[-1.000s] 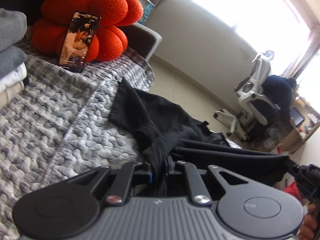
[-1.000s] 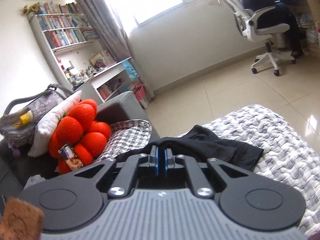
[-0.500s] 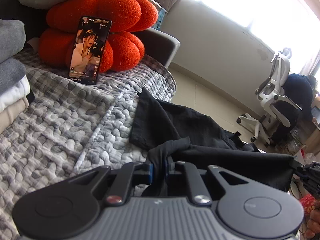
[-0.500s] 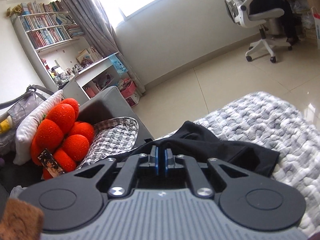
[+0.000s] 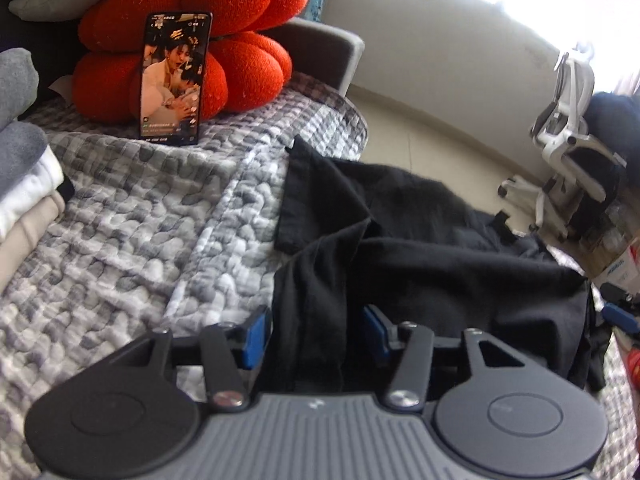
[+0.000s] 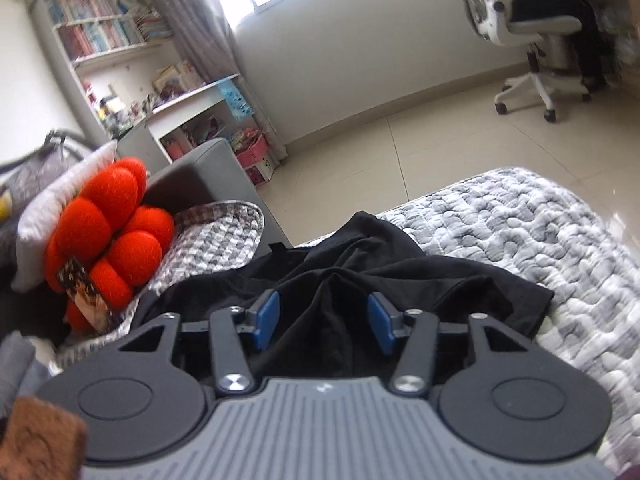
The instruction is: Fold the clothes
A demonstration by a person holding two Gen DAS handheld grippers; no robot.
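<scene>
Both grippers released over the black garment (image 5: 420,240)

Left gripper (image 5: 316,334) and right gripper (image 6: 323,320) tilt downward toward twelve o'clock, jaws just opened, cloth lying loose between.

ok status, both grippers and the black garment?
Left gripper and right gripper open, jaws just opened. Black garment released, crumpled on the quilt, cloth between both. Nothing in the way.
</scene>
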